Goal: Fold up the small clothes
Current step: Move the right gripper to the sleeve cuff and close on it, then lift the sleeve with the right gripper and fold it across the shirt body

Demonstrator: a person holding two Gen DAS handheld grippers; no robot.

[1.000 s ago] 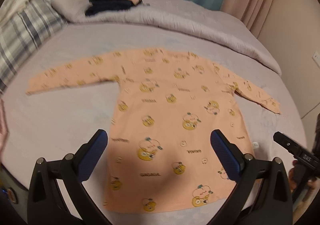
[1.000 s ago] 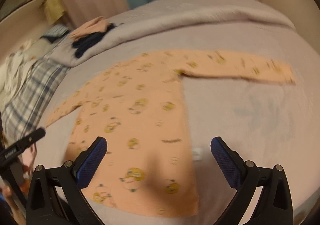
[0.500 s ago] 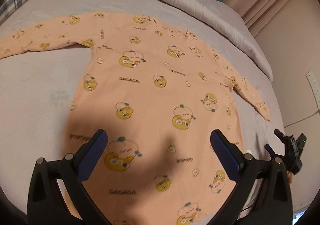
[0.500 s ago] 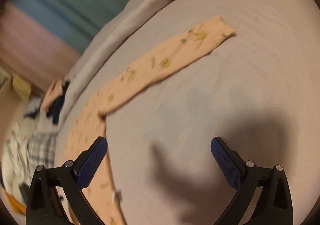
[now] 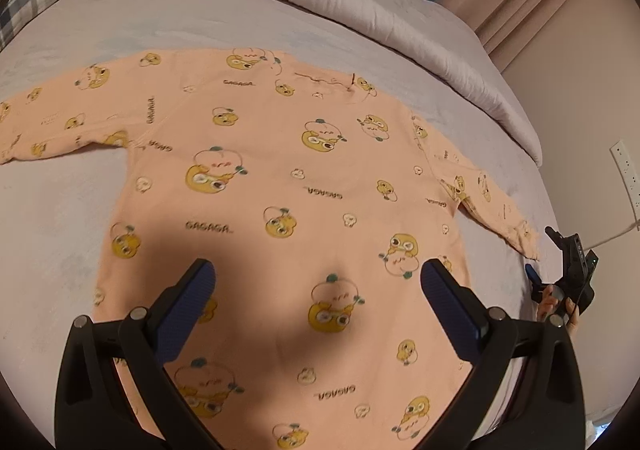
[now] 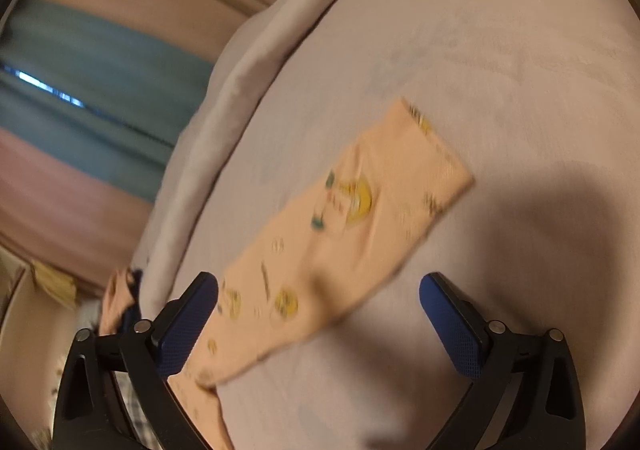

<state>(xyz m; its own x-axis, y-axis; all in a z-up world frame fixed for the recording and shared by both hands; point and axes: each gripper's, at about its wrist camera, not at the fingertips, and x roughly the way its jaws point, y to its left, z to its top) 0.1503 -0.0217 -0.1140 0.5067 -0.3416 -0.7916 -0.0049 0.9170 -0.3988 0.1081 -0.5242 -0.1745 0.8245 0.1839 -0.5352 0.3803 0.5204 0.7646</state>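
While the peach shirt [image 5: 280, 185] lies flat on the bed [image 5: 60, 209], both grippers grasp nothing: the left gripper [image 5: 318, 292] gapes above its body, and the right gripper [image 6: 318, 306], jaws closing, frames 1 sleeve [image 6: 360, 226]. Clamping there may snag the bedcover too.

shirt [image 5: 280, 177] hem cut off below, sleeve [image 6: 360, 217] motion-blurred

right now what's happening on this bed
A person with a gripper in each hand is about to fold a peach top that lies spread flat on the bed, both sleeves out. The left gripper hangs open over the lower body of the top. The right gripper is over the right sleeve, its jaws closing slightly, nothing gripped yet. No fold has been made.
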